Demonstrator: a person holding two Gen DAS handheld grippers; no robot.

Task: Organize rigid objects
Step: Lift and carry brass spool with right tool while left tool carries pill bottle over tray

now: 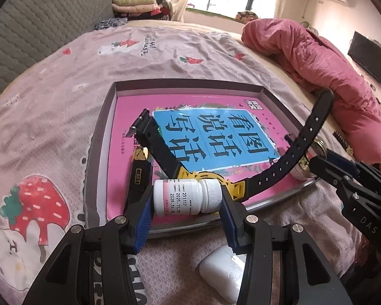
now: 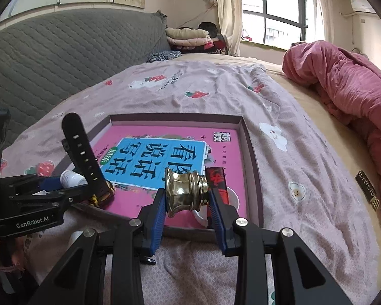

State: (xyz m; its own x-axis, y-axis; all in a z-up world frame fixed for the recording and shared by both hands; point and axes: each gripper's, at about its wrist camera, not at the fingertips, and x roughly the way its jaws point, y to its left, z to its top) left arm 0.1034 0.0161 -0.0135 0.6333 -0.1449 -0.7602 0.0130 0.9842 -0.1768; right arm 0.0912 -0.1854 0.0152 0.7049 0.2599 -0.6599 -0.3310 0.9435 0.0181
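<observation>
On a bed, the left gripper (image 1: 186,200) jaws clamp a white pill bottle (image 1: 183,197) above the tray's (image 1: 190,86) near edge; the right gripper (image 2: 186,204) jaws clamp a brass ornament (image 2: 186,190) near its right side.

Black tongs (image 2: 188,203), blue ribbed pads (image 1: 144,219), silver screws, white "GenRobot.AI" lettering.

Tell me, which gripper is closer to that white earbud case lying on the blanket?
Left. The left gripper hovers right above the earbud case, holding a pill bottle; the right gripper is off to the side.
</observation>
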